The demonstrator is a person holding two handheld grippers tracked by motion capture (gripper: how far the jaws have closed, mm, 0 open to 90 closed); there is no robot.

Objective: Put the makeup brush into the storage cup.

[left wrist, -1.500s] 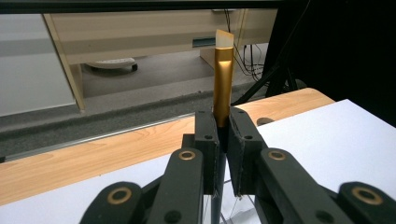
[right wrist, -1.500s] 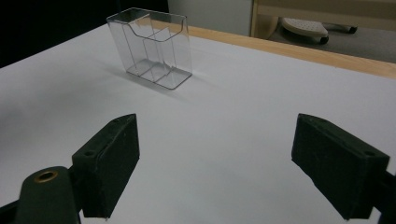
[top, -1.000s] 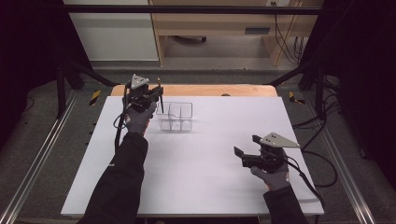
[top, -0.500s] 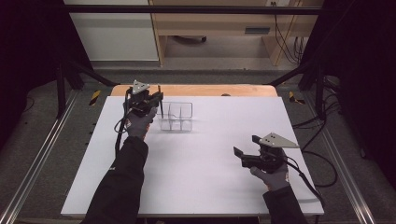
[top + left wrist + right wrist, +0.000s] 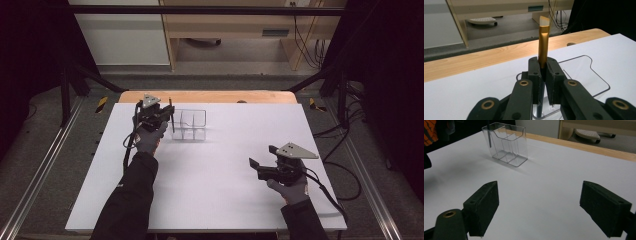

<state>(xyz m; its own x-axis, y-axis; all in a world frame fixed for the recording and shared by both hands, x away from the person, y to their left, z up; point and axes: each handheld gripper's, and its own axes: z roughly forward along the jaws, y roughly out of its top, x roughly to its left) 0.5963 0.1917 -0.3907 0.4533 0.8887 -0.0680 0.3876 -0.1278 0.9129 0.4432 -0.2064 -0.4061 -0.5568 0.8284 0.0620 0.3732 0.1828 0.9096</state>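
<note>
Here the left tool (image 5: 167,114), pinching a gold-handled brush (image 5: 543,47), has sunk toward the clear organizer (image 5: 192,125) at eleven o'clock on the counter (image 5: 225,190), so insertion appears underway; the right tool (image 5: 260,167) rests spread.

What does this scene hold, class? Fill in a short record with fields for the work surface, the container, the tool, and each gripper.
Surface: white board on a wooden table
Container: clear organiser, upright, with compartments
Tool: gold-handled brush, upright, lower end in the organiser
Left gripper: jaws shut on the brush, beside the organiser
Right gripper: jaws open, nothing between them, above bare board, apart from the organiser
</note>
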